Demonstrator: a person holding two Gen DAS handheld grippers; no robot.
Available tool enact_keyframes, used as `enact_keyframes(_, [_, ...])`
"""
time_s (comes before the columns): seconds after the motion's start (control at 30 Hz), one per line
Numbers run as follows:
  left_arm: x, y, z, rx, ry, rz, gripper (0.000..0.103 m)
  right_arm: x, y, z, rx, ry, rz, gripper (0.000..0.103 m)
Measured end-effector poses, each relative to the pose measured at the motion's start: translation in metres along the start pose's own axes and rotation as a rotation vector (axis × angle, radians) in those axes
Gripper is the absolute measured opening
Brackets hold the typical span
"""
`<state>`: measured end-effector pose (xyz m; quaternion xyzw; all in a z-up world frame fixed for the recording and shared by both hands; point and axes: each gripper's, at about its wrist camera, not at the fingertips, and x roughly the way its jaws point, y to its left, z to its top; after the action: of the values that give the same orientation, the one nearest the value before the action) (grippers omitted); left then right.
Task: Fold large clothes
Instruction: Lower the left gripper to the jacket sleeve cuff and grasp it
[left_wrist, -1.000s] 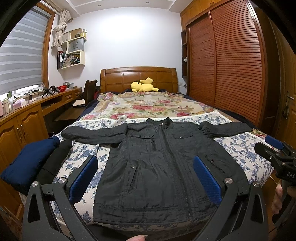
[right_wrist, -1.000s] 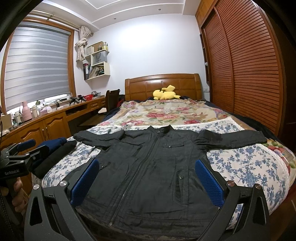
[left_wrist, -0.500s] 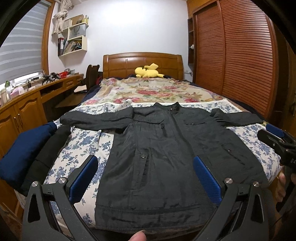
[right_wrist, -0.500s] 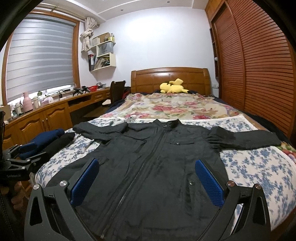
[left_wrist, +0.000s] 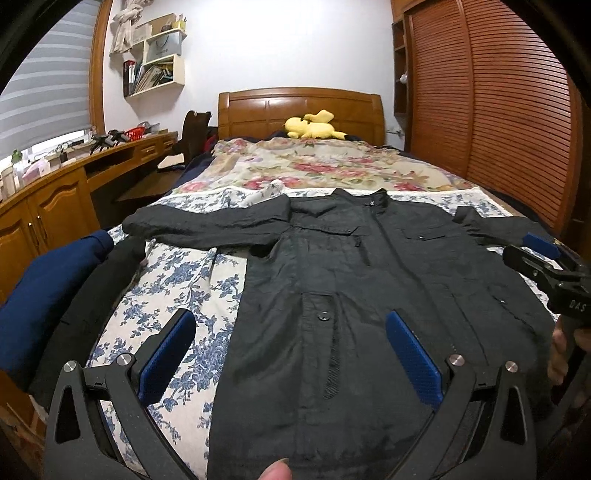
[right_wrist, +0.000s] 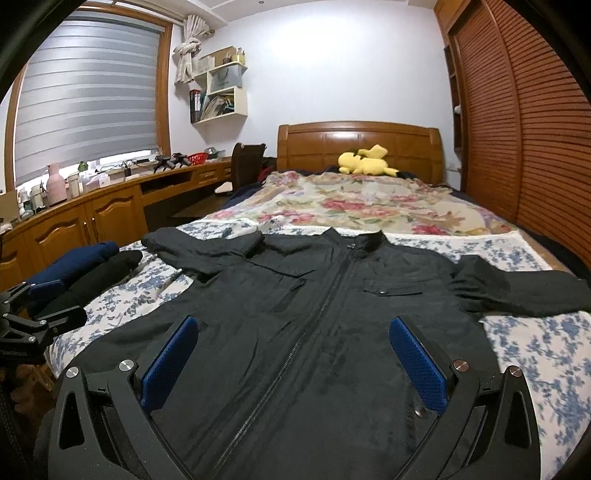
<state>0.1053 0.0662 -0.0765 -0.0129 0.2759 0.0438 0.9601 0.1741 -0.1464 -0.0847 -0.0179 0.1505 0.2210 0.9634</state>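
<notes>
Your black jacket lies flat and face up across the foot of the bed, zipped, collar toward the headboard, both sleeves spread out to the sides. Your left tool hovers over the jacket's lower left part with its blue pads spread wide and nothing between them; one pad is over the floral bedspread, the other over the jacket. Your right tool is just as wide and empty, and sits above the jacket's lower front, the zipper running up between its pads. Folded navy and black clothes are stacked at the bed's left edge. A yellow plush toy lies by the headboard. A wooden worktop runs along the window wall.
</notes>
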Motion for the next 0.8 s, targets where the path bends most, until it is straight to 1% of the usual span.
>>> enact_keyframes(0.17, [0.021,0.010,0.003,-0.017,0.031,0.016,0.103,0.027,-0.004,0.008,-0.004,0.033,0.029,0.103])
enact_keyframes(0.37, [0.048,0.024,0.010,-0.019,0.076,0.050,0.103,0.072,-0.010,0.024,-0.009,0.059,0.072,0.103])
enact_keyframes(0.53, [0.070,0.041,0.019,-0.003,0.101,0.079,0.103,0.099,-0.019,0.019,-0.019,0.108,0.090,0.103])
enact_keyframes(0.63, [0.087,0.053,0.028,-0.004,0.121,0.077,0.103,0.113,-0.025,0.009,-0.001,0.174,0.112,0.103])
enact_keyframes(0.7, [0.100,0.062,0.035,-0.008,0.133,0.072,0.103,0.113,-0.029,0.006,0.005,0.205,0.128,0.103])
enact_keyframes(0.8, [0.124,0.078,0.046,-0.016,0.155,0.067,0.096,0.106,-0.032,0.009,0.001,0.214,0.137,0.103])
